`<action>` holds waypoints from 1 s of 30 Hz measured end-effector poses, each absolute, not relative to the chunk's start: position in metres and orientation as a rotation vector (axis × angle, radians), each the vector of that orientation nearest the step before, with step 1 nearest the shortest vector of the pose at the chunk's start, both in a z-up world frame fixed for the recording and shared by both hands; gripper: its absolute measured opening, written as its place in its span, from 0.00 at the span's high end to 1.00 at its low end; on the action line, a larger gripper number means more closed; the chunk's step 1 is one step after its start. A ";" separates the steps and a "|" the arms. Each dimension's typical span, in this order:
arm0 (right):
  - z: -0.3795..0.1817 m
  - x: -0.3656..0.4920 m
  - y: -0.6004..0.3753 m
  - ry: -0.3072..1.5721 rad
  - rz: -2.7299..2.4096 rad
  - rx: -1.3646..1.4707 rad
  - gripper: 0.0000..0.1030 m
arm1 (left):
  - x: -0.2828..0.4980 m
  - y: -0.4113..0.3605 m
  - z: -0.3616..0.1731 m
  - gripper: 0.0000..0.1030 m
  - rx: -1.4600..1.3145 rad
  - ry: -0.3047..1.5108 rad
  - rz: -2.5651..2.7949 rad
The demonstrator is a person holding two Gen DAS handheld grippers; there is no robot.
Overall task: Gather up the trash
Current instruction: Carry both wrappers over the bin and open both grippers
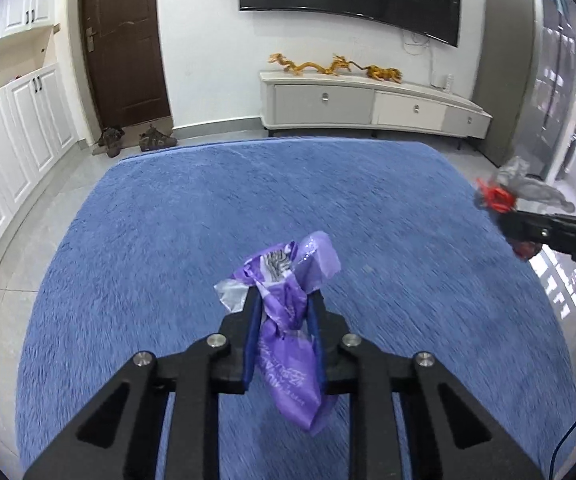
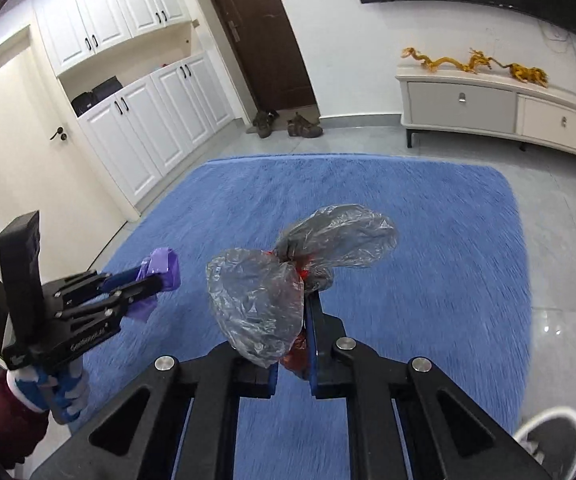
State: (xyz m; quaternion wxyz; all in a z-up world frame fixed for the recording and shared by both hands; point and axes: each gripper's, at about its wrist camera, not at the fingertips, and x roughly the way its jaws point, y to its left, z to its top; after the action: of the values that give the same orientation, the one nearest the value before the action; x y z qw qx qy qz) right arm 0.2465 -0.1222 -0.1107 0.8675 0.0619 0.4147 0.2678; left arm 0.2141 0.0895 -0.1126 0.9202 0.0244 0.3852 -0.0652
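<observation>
In the left wrist view my left gripper is shut on a crumpled purple wrapper, which hangs between its blue pads above the blue rug. The right gripper shows at the right edge, holding a grey and red bundle. In the right wrist view my right gripper is shut on a crumpled clear plastic bag with red scraps inside, lifted over the rug. The left gripper appears at the left with the purple wrapper in it, held by a gloved hand.
A white TV cabinet with golden dragon figures stands against the far wall under a television. A brown door with shoes before it is at the back left. White cupboards line the left wall. A shoe shows at the lower right.
</observation>
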 end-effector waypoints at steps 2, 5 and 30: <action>-0.108 0.223 -0.133 0.862 0.547 0.157 0.90 | 0.200 0.082 -0.110 0.80 0.063 0.787 -0.152; -0.105 0.191 -0.154 0.851 0.509 0.188 0.90 | 0.184 0.068 -0.102 0.80 0.065 0.778 -0.196; -0.186 0.078 -0.427 0.934 -0.061 0.449 0.89 | 0.184 -0.276 -0.087 0.80 0.277 0.899 -0.801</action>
State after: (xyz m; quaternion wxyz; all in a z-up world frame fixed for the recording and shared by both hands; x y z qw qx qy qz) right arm 0.0776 -0.4269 -0.1857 0.8682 0.2148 0.4463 -0.0293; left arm 0.1837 -0.2765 -0.0867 0.8151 0.1300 0.4214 -0.3756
